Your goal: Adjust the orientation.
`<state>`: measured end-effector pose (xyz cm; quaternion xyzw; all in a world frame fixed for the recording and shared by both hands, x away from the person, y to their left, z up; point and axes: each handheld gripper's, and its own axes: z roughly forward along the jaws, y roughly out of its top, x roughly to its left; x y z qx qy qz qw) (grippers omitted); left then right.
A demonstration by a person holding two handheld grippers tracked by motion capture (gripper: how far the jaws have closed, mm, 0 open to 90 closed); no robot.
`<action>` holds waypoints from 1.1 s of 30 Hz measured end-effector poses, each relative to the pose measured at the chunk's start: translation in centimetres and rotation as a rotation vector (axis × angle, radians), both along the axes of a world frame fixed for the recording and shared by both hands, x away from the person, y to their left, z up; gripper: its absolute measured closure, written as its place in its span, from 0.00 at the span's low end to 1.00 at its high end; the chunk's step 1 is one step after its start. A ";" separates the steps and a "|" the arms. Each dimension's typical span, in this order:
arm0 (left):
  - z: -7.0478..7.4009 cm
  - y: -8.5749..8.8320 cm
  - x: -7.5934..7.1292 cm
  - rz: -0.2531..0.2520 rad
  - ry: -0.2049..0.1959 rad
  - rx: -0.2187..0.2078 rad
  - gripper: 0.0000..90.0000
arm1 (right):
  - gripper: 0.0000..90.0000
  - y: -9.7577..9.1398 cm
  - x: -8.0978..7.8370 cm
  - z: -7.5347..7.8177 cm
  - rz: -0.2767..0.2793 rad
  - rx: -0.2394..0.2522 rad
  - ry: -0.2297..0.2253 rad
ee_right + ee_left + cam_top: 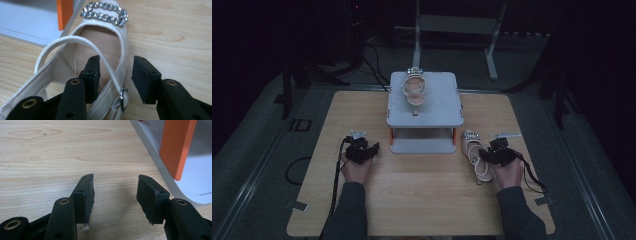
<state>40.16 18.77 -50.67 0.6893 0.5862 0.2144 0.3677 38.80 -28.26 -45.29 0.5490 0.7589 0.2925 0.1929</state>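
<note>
right gripper [113,77]: jaws part-way spread around the right side wall of the near shoe; one jaw sits inside the shoe over the insole, the other outside over the wood. a gap shows between the outer pad and the shoe wall, and whether the inner pad touches is hard to tell, so no firm pinch can be read.
right gripper, from above [498,152]: at the heel end of the near shoe, held in the person's right hand [508,172].
near shoe [100,47]: cream slingback with a rhinestone buckle [105,13] at the toe; it lies on the surface just right of the stand's base, toe pointing away from the person. its thin strap crosses between the jaws, with a small metal buckle low down.
near shoe, from above [476,152]: flat on the wood, beside the stand's right foot.
left gripper [115,195]: jaws spread wide with nothing between them, hovering over bare wood, near the stand's rounded corner.
left gripper, from above [361,148]: left of the stand, well apart from both shoes.
second shoe [415,88]: on the top plate of the stand, toe toward the person.
stand [442,107]: pale grey two-level shelf with orange posts [176,147], at the middle of the surface.
surface [422,200]: light wood.
</note>
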 end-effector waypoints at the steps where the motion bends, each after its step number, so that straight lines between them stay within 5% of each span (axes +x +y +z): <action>1: 0.0 0.0 0.0 0.000 0.000 0.000 0.53 | 0.67 0.0 0.0 0.0 -0.004 -0.002 0.006; 10: 0.0 0.0 0.0 -0.001 0.001 -0.001 0.53 | 0.77 0.3 0.2 -0.1 -0.054 0.004 0.075; 14: 0.0 0.0 0.0 -0.001 0.000 -0.001 0.53 | 0.86 0.3 0.5 0.1 -0.160 0.046 0.141; 20: 0.0 0.0 0.0 -0.001 0.000 0.000 0.53 | 0.92 0.1 0.8 0.4 -0.211 0.072 0.187; 33: 0.0 0.0 0.0 -0.003 0.002 0.006 0.53 | 0.93 -0.5 0.7 0.7 -0.272 0.170 0.183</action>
